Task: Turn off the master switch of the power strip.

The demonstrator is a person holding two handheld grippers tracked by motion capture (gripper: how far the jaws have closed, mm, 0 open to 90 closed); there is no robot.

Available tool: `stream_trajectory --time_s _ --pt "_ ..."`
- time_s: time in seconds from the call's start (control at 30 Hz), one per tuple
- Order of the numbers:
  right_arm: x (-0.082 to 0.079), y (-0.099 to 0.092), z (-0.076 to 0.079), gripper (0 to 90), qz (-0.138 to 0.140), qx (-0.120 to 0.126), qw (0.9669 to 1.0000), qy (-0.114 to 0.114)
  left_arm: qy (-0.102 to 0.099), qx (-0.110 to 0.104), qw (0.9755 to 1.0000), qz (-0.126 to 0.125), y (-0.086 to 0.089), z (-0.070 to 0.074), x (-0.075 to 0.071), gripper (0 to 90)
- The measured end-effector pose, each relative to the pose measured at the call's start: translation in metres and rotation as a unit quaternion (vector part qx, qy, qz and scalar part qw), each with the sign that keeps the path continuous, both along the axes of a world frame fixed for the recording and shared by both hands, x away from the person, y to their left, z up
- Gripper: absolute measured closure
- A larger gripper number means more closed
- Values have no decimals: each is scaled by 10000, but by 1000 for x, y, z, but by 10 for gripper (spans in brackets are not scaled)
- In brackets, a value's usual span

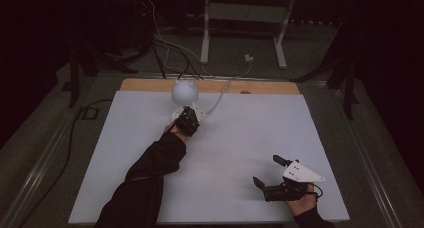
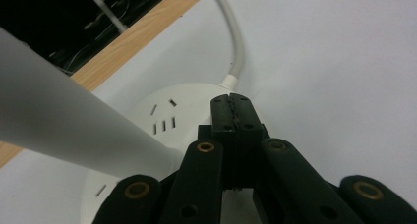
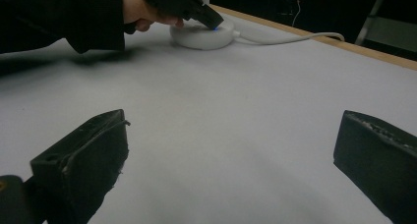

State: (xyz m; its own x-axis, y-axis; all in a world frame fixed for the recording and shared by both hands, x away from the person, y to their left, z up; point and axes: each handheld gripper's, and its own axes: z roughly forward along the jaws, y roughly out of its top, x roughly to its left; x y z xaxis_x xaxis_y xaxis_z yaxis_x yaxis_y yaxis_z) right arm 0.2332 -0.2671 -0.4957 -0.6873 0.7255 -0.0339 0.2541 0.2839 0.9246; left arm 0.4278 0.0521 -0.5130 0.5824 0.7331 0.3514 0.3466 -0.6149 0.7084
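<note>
Socket base (image 1: 199, 114), round and white, sits at the far middle of the pale table sheet (image 1: 240, 138), with the left gripper's tip on its top.

Nearest, at the front right of the sheet, the right gripper (image 1: 270, 172) rests in the person's hand with jaws spread wide and nothing between them; the right gripper view shows bare sheet in the gap.

Further in, the left gripper (image 2: 230, 106) has its jaws pressed fully together, holding nothing, tip touching the base beside its plug slots.

A white globe lamp (image 1: 185, 91) rises from the base. A white cable (image 1: 220, 98) leaves the base toward the wooden table edge (image 1: 270, 87).
</note>
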Motion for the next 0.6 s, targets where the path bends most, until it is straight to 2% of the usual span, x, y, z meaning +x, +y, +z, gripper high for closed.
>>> stream_trajectory --time_s 0.1,0.17,0.23,0.33,0.4,0.43,0.5,0.6 --pt "0 1 0 3 10 -10 10000 7 54 11 9999 90 0 0 1 900" --pt "0 1 0 3 12 -12 10000 3 -44 258 9996 57 -4 0 0 900" --pt "0 1 0 3 20 -26 10000 -4 50 133 9999 12 -1 1 1 900" --pt "0 1 0 3 30 -19 10000 -3 67 83 9999 -44 1 1 1 900" --pt "0 1 0 3 30 -25 10000 0 80 165 9998 -69 -1 2 2 900" --pt "0 1 0 3 32 -24 10000 1 149 171 9997 -102 0 3 3 900" --pt "1 2 -1 3 35 -36 10000 12 259 157 9994 -140 -1 5 4 900" --pt "0 2 -1 3 46 -59 10000 8 268 125 9995 -103 -4 6 5 900"
